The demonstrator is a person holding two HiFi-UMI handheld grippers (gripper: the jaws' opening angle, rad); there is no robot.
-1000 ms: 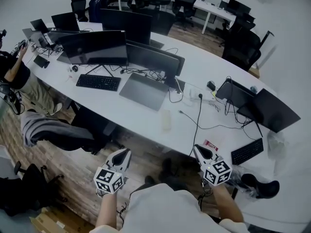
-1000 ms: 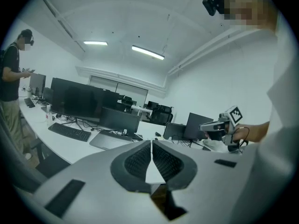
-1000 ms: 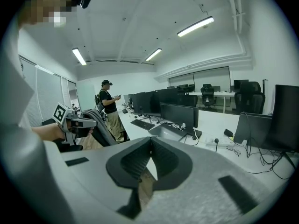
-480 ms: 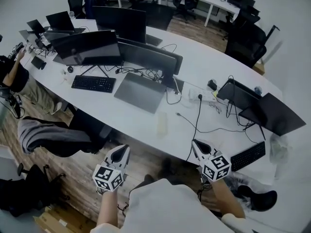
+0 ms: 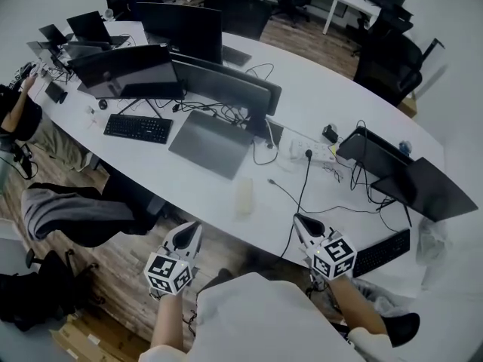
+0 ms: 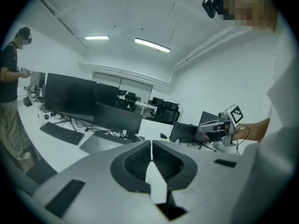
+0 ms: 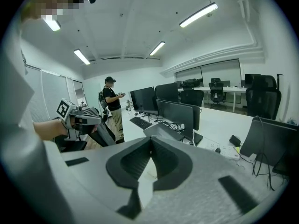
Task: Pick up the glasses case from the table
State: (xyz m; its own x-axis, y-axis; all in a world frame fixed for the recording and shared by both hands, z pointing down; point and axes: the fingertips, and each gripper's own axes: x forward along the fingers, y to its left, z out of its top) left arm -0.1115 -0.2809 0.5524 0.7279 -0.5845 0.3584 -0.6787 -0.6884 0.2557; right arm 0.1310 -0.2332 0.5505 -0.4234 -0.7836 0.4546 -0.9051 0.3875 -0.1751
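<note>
The glasses case (image 5: 244, 196) is a pale oblong lying on the long white table (image 5: 317, 96), near its front edge and just right of a closed grey laptop (image 5: 210, 142). My left gripper (image 5: 192, 230) hovers over the floor short of the table edge, to the left of and below the case. Its jaws are shut and empty (image 6: 151, 146). My right gripper (image 5: 300, 222) is at the table edge to the right of the case, also shut with nothing in it (image 7: 150, 142). Neither gripper touches the case.
Dark monitors (image 5: 226, 89) and a keyboard (image 5: 137, 127) stand behind the case. A black cable (image 5: 303, 183) runs from a power strip (image 5: 313, 153) over the edge by my right gripper. Another keyboard (image 5: 381, 253) lies right. A person (image 7: 112, 105) stands at the table's left end.
Both grippers have moved forward toward the table edge, and the case now lies closer to them. Both stay shut.
</note>
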